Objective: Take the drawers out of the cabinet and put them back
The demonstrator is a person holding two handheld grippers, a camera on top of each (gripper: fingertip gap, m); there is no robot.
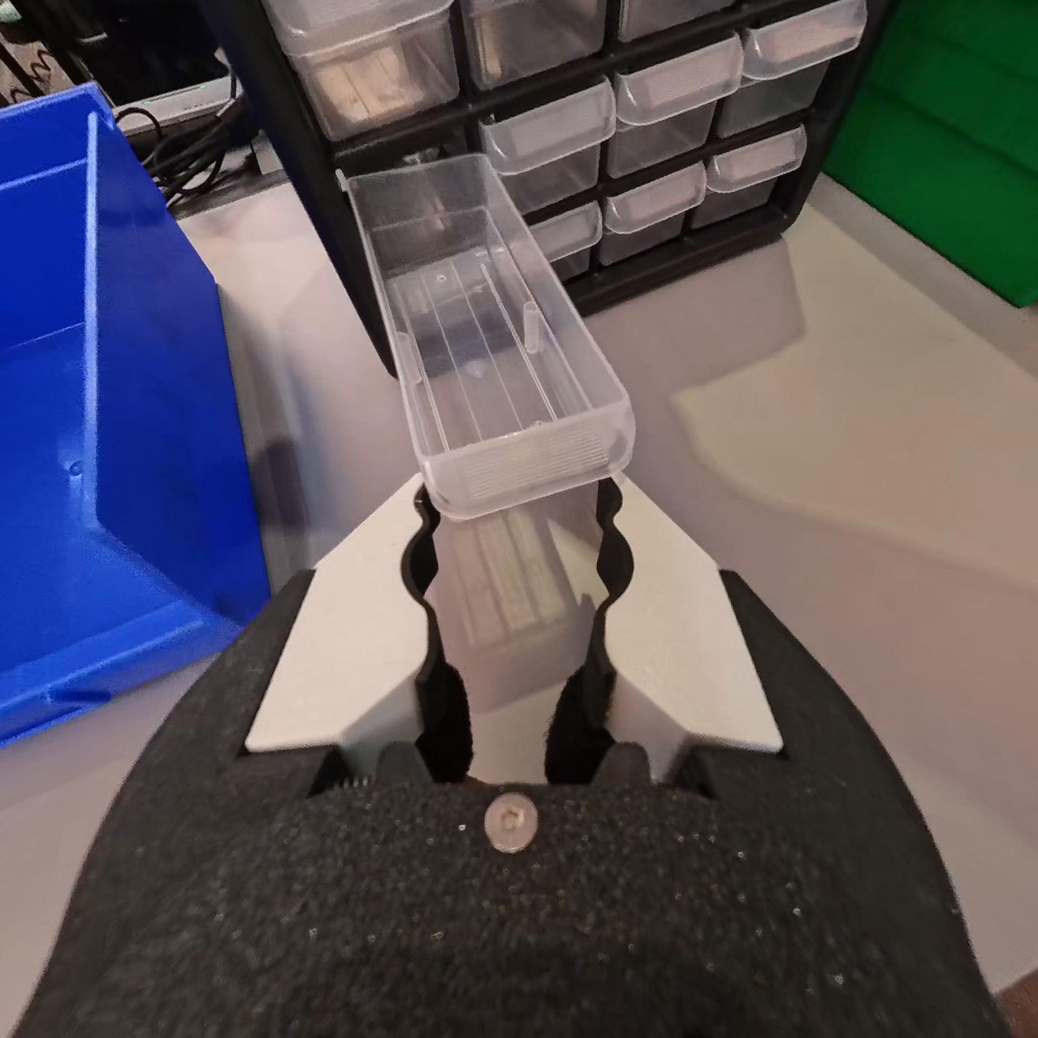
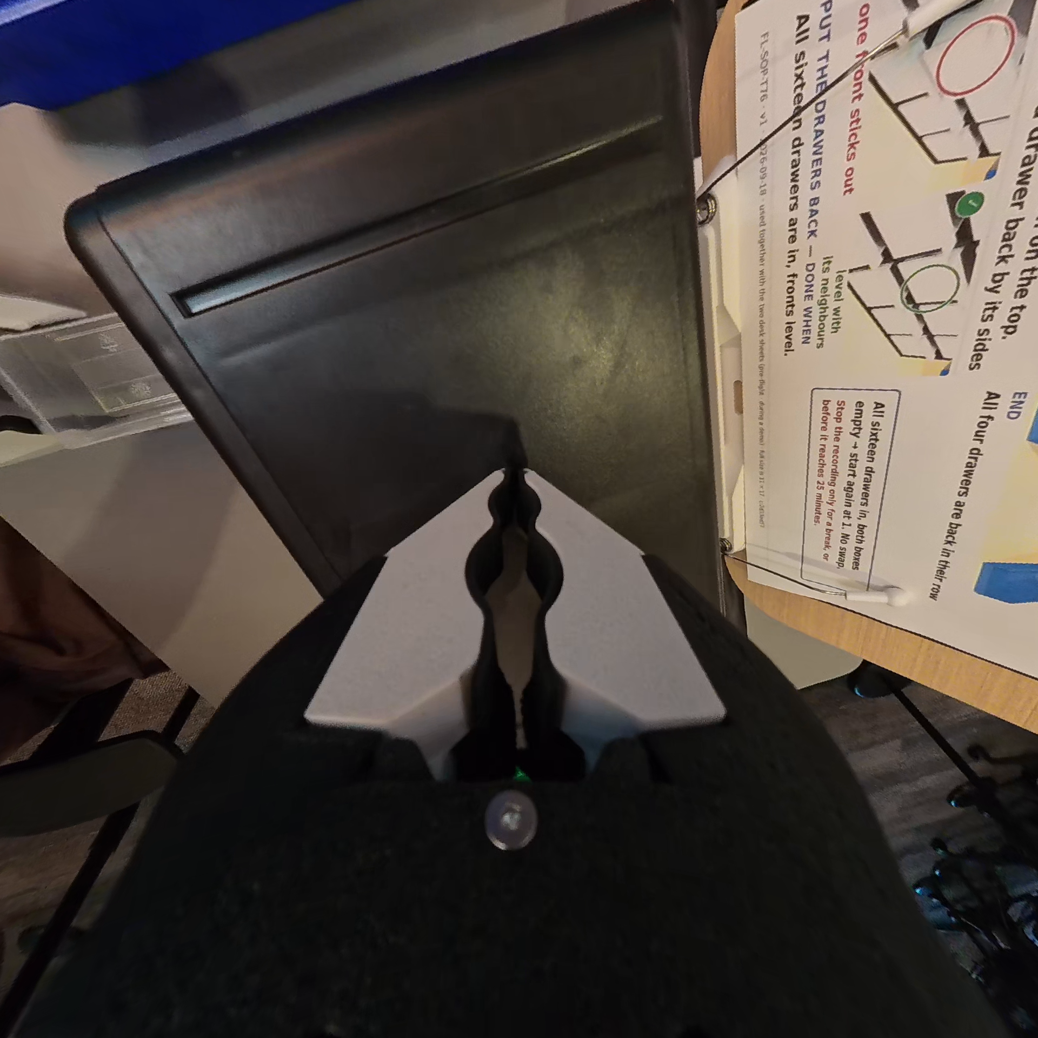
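A blue bin (image 1: pixel 112 393) stands left on the pale surface (image 1: pixel 842 477), beside it the left tongs (image 1: pixel 517 500) grip a clear drawer (image 1: pixel 494 348) lengthwise, front toward the camera, rear toward the black cabinet (image 1: pixel 590 101); the right tongs (image 2: pixel 514 477), closed and empty, rest against the cabinet's top beside a printed instruction sheet (image 2: pixel 898 281).

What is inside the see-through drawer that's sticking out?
Nothing: the pulled-out drawer looks empty, just ribs on its clear floor. Its back end, inside the cabinet, is less clear.
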